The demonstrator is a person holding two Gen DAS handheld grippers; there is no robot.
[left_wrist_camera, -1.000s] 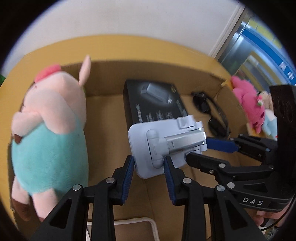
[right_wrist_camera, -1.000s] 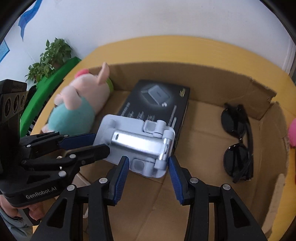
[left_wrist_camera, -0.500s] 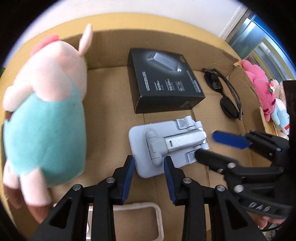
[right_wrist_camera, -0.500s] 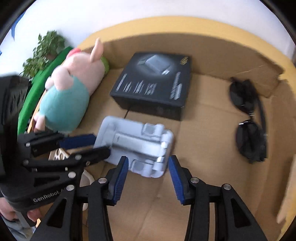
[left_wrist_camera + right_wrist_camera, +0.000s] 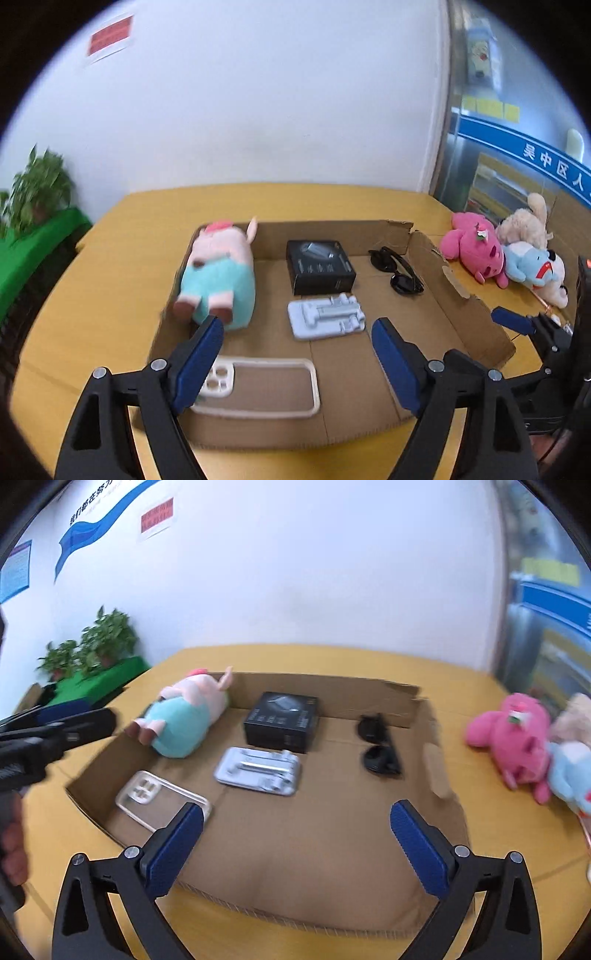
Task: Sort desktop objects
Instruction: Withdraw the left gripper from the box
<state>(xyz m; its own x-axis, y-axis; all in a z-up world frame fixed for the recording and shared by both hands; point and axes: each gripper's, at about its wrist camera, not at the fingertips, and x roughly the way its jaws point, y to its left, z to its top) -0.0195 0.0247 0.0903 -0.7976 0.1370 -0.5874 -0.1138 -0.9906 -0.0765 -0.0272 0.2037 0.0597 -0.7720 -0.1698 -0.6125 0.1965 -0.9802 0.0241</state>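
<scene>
cardboard tray [image 5: 476, 317] holds plush pig [image 5: 218, 273], black box [image 5: 319, 267], grey stand [image 5: 325, 319], sunglasses [image 5: 397, 269], phone case [image 5: 258, 386]; both claws opening, empty.

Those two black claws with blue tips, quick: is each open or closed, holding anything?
Left gripper: jaws opening wide, nothing between them.
Right gripper: jaws opening wide, nothing between them.

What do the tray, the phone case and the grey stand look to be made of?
Tray: brown corrugated cardboard, matte, torn flap edges. Phone case: clear, probably soft plastic with a whitish rim; cardboard shows through. Grey stand: pale plastic or metal, with a shiny, likely metal, bar.
</scene>
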